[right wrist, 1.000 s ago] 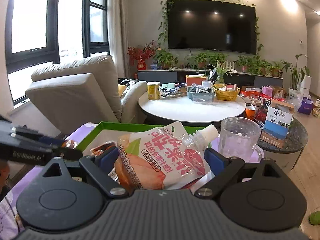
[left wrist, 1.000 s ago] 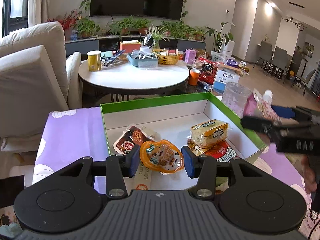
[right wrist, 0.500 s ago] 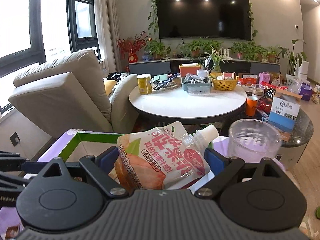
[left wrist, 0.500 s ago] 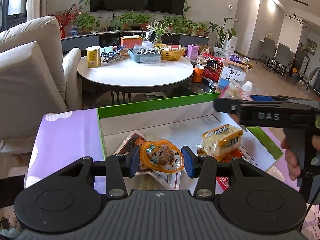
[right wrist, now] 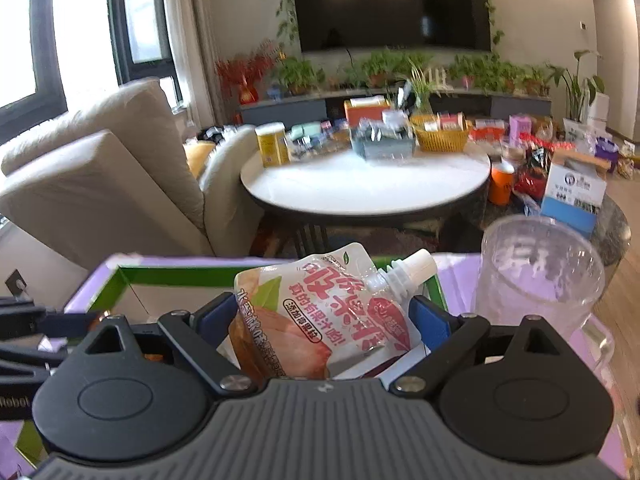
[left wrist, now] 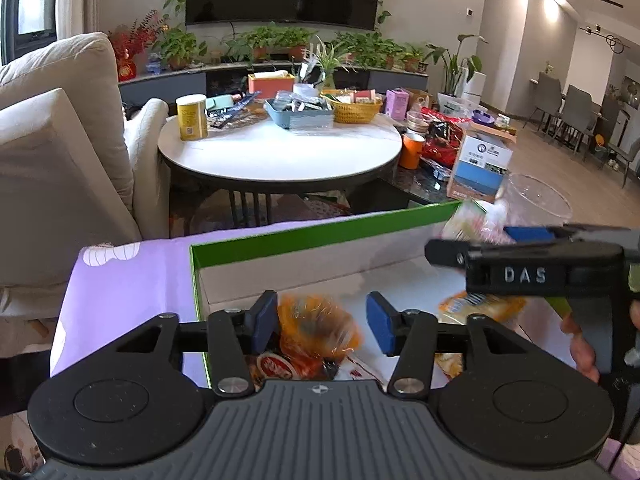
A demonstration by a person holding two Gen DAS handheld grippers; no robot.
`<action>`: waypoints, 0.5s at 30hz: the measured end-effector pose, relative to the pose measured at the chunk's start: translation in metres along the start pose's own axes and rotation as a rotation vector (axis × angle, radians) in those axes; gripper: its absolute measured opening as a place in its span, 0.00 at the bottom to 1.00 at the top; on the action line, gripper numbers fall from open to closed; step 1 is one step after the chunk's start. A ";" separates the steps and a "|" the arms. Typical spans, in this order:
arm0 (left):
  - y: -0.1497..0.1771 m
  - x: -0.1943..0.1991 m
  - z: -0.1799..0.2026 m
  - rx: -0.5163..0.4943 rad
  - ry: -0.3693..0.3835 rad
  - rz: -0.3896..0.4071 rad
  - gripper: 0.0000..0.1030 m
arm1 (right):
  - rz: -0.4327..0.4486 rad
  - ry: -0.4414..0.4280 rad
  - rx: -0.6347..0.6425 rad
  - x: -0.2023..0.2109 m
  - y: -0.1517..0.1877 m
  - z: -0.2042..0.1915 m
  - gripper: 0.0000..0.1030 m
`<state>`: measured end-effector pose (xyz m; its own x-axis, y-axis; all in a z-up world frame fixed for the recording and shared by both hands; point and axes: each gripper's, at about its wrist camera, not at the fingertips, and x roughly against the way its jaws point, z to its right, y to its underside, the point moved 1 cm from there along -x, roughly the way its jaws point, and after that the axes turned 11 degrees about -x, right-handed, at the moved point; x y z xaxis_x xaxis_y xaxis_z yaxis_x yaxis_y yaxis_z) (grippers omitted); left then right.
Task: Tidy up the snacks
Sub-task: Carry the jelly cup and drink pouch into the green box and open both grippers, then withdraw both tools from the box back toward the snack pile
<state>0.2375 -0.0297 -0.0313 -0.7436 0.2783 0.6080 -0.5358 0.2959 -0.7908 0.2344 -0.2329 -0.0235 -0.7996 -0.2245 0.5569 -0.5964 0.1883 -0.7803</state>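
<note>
Left wrist cam: left gripper (left wrist: 322, 322) just let go, orange pack (left wrist: 316, 328) dropped in box (left wrist: 320, 234). Right gripper (right wrist: 324, 320) still clamps juice pouch (right wrist: 320, 312), prob next in.

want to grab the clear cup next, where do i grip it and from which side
Take the cup by its upper wall just under the open rim, with the jaws straddling it from the near side. It stands upright on the purple cloth, right of the green box, so that side looks unobstructed. Its handle is barely visible.
</note>
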 end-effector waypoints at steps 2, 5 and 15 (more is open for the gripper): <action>0.002 -0.001 0.000 0.000 0.006 0.002 0.50 | -0.020 0.009 -0.007 -0.002 0.001 0.000 0.51; 0.003 -0.002 -0.001 0.000 0.015 -0.011 0.50 | 0.058 -0.014 -0.031 0.010 0.002 0.001 0.51; 0.003 0.028 -0.008 0.023 0.004 0.030 0.50 | 0.123 -0.040 -0.013 0.045 0.006 0.009 0.51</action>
<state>0.2178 -0.0140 -0.0158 -0.7577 0.2908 0.5843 -0.5226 0.2659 -0.8101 0.1952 -0.2503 -0.0060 -0.8636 -0.2365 0.4452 -0.4949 0.2296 -0.8381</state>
